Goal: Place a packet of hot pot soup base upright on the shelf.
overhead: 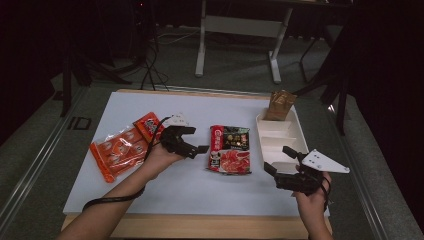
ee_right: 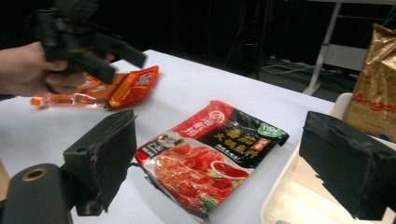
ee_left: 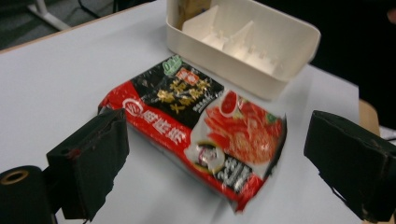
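The red-and-black soup-base packet (overhead: 230, 149) lies flat on the worktop (overhead: 190, 185) just left of the white divided tray (overhead: 300, 131); the left gripper (overhead: 192, 142), jaws wide, faces it, apparently lining up a grasp; the right gripper (overhead: 280, 161) waits wide open at the tray's near end, likely ready to help.

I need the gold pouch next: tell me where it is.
In the high view the gold pouch stands in the far end of the white tray, at the table's right side.

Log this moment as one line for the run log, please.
left tongs: open, aimed at red-black packet | right tongs: open, over white tray | packet flat on table, ungrasped | gold pouch in tray
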Demonstrator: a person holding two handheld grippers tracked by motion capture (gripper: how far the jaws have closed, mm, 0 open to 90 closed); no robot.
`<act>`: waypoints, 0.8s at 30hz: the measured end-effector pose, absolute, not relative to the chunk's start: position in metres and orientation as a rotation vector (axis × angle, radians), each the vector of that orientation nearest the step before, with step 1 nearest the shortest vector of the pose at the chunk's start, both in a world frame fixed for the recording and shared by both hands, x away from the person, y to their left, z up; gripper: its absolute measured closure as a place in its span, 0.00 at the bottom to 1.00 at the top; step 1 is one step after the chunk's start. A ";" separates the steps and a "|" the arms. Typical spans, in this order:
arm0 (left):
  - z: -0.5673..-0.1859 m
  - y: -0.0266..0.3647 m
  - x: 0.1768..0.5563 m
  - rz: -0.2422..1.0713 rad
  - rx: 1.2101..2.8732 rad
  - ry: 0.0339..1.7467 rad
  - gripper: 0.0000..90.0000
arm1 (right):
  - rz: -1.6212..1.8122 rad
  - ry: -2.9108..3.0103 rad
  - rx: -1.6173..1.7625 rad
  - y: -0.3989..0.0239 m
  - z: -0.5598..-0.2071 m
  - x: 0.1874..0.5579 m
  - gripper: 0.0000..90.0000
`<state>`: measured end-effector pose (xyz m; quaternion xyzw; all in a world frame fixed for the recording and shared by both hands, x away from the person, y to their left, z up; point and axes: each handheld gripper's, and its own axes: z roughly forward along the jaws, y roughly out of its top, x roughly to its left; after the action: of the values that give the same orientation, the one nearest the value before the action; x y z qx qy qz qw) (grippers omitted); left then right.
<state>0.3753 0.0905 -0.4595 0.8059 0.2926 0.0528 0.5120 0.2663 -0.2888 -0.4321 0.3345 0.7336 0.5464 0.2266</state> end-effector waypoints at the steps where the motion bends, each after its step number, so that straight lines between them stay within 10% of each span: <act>1: -0.460 0.091 0.375 0.127 1.939 0.704 0.08 | 1.506 2.022 0.922 -0.289 -0.432 0.266 0.12; 24: -0.459 0.054 0.429 0.160 1.928 0.843 0.15 | 1.432 2.056 0.920 -0.279 -0.438 0.269 0.12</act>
<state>0.4292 0.0537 -0.4594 0.7947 0.3476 0.0660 0.4932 0.2694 -0.2786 -0.4376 0.3350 0.7489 0.5216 0.2341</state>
